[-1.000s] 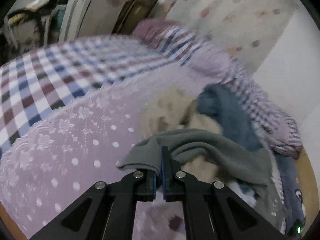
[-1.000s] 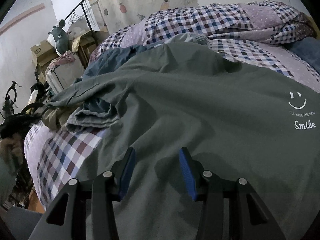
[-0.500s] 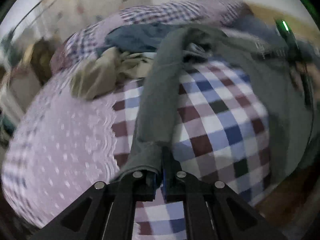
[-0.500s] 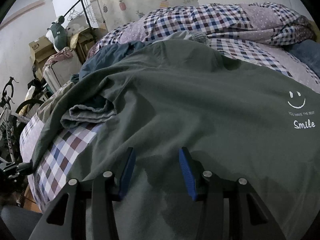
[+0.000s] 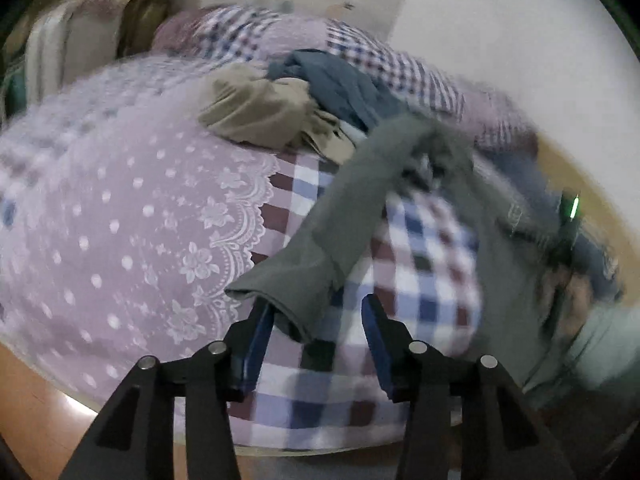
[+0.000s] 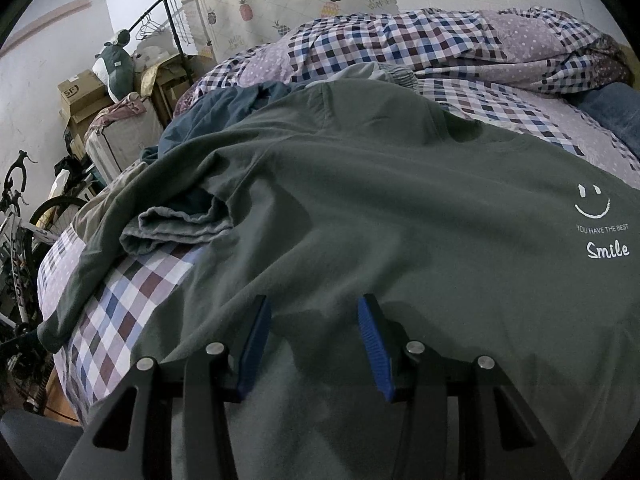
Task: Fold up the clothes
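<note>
Bedding fills both views: a checked sheet [image 6: 120, 308] with a lilac dotted lace-edged cover [image 5: 120, 216] over its 9 o'clock side in the left wrist view, and a rumpled checked quilt [image 6: 420, 44] heaped at 12 o'clock in the right wrist view. Spread across the sheet lies the grey-green T-shirt [image 6: 380, 200] — its body fairly flat, with a white smiley and the word "Smile" printed at 3 o'clock in the right wrist view. One sleeve [image 5: 320, 256] of it runs out straight over the checks toward the bed's near edge, its cuff lying loose at the tip of the left gripper [image 5: 316, 344]; the jaws stand spread wide, the cuff just touching the 9 o'clock finger and pinched by nothing. A tan garment [image 5: 256, 112] and a blue garment [image 5: 340, 88] are bunched together at 12 o'clock in the left wrist view (that side of the frame is blurred). The right gripper [image 6: 312, 344] sits over the shirt's lower body, jaws parted and empty, cloth lying flat between the fingers. Boxes, a clothes rail [image 6: 176, 20] and a bicycle [image 6: 20, 232] crowd the wall at 9 to 10 o'clock.
</note>
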Motion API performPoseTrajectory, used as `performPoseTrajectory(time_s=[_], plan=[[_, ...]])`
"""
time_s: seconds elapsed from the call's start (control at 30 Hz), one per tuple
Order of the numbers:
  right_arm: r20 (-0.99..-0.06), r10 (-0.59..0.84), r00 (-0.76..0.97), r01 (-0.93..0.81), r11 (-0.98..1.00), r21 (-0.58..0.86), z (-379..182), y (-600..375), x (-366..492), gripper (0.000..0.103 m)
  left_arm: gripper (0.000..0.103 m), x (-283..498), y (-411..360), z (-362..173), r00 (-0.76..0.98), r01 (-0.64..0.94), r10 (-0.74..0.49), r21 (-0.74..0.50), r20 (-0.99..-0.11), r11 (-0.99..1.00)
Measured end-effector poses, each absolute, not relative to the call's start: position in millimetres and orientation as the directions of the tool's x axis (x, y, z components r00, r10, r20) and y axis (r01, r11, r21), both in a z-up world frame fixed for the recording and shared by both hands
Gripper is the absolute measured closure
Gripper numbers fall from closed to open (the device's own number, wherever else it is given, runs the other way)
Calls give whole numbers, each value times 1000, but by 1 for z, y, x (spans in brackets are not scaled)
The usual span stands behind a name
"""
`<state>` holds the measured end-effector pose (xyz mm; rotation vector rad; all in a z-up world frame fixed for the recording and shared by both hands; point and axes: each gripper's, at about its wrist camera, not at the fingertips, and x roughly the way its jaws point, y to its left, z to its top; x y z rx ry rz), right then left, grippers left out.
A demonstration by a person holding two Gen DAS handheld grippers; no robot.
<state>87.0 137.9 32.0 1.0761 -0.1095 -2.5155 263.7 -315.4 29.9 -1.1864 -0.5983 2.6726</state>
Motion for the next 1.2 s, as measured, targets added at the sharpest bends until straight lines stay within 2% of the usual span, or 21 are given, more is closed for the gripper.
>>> performPoseTrajectory(time_s=[0.17,0.33,0.37,0.43,0.57,0.7,0.77,0.87,0.97,1.2], plan=[[-678,-388,-625,333,-917,218,32,137,88,53,53,242,-338,20,-660,89,413,-612,-627,-786],[-679,-385,-625,334,-918,213,32,136,88,52,54,209,-362,8,-700,232,409,-728,-586,-645],[-679,-385,-625,334,-918,212,32,135,88,52,73,204,-365,5,-708,252,417,-756,-570,-604],[-679,-386,-625,335,-918,213,32,136,88,52,102,193,-364,10,-720,273,394,-755,-572,-596],[-677,-394,-622,336,-915,224,32,137,87,52,102,197,-350,57,-800,162,318,-692,-510,-703],[-677,-396,-621,339,-914,225,32,137,87,52,103,218,-352,99,-862,82,292,-682,-415,-726],[-676,-397,-621,338,-914,225,33,137,87,52,103,231,-356,116,-891,73,242,-648,-384,-758],[-673,-398,-623,337,-913,228,33,138,88,52,103,260,-360,149,-946,57,135,-564,-293,-824],[-672,-398,-624,337,-913,228,33,137,88,52,103,262,-373,159,-951,97,67,-499,-301,-861],[-673,-397,-625,337,-914,226,33,137,88,52,103,236,-409,157,-929,208,-23,-470,-370,-858]])
